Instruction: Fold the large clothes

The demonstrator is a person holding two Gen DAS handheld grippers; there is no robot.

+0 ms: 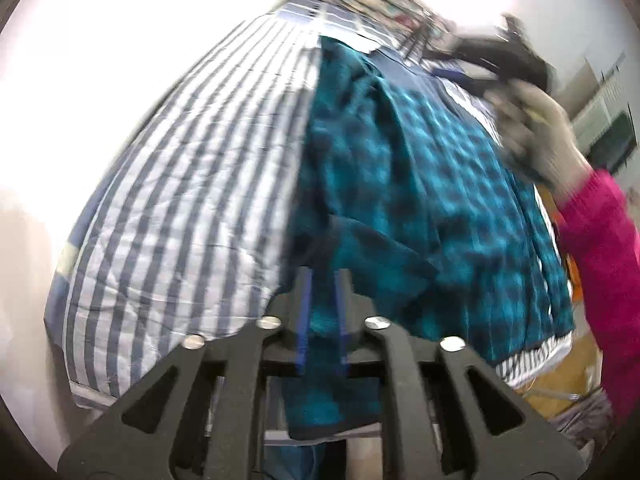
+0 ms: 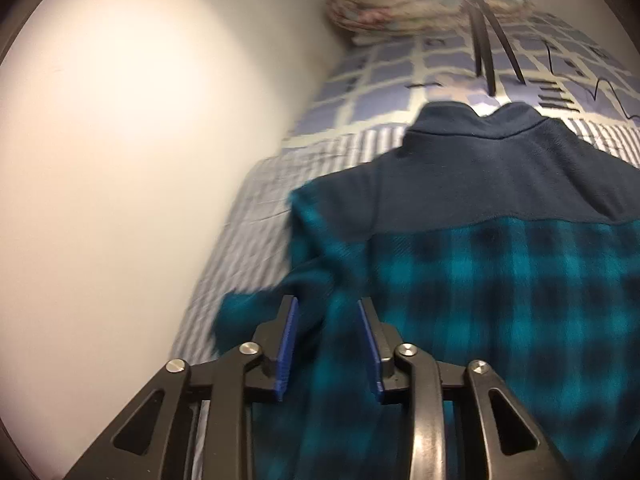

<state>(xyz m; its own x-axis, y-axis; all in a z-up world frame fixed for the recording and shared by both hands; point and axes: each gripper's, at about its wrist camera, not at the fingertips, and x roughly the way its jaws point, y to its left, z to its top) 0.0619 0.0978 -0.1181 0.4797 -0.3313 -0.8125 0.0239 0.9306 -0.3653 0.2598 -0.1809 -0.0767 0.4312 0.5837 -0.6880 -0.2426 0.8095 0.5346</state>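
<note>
Teal-black plaid fleece shirt (image 2: 500, 280), navy yoke, on striped bedding (image 1: 180, 200); left tongs (image 1: 322, 312) pinching its fabric, right tongs (image 2: 326, 344) wide.

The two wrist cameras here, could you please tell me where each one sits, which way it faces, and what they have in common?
Left wrist: on the left gripper, looking along its fingers, shut on the teal plaid jacket over the striped bedding; a gloved right hand with pink sleeve shows.
Right wrist: on the right gripper, open above the jacket, facing its navy collar and the wall.
Shared: the jacket, bedding and floral pillow.
</note>
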